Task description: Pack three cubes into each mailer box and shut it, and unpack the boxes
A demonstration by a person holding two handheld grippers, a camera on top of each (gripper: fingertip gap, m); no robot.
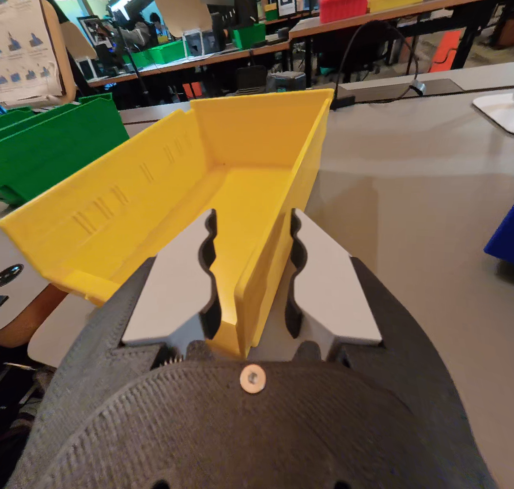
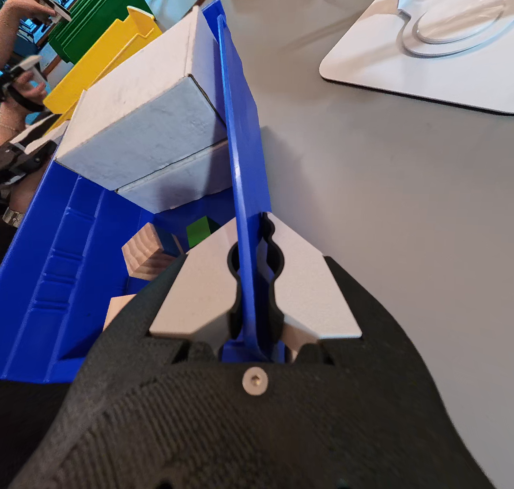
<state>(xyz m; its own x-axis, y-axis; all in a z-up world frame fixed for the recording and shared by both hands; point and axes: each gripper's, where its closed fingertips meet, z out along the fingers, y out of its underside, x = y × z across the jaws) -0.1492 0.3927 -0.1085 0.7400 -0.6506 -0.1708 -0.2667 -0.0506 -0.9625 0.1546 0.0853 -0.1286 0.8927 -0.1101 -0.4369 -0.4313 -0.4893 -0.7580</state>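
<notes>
A: On the grey table [image 1: 389, 197], the left gripper [image 1: 251, 253] straddles the right-hand wall of an empty yellow bin [image 1: 139, 206], one finger inside, one outside. Is it clamped?

B: No. The jaws stand apart, a clear gap between each pad and the wall. The tool points forward along the bin's length, tipped slightly downward.

A: And the right gripper [image 2: 251, 256]?

B: Closed on the right wall of the blue bin [image 2: 55, 267], its black pads [image 2: 278, 264] pressed against the plastic from both sides. It lines up along that wall, angled down toward the bin.

A: Where are the task's things?

B: Two closed white mailer boxes [image 2: 139, 119] sit stacked at the blue bin's far end. Nearer, on its floor, lie loose cubes: a wooden cube [image 2: 144, 256], a green cube [image 2: 198, 232], a blue one between them, and another pale one half hidden by the gripper.

A: Anything else?

B: Green bins [image 1: 55, 147] beside the yellow bin; a white monitor base [image 2: 417, 58] to the right.
</notes>
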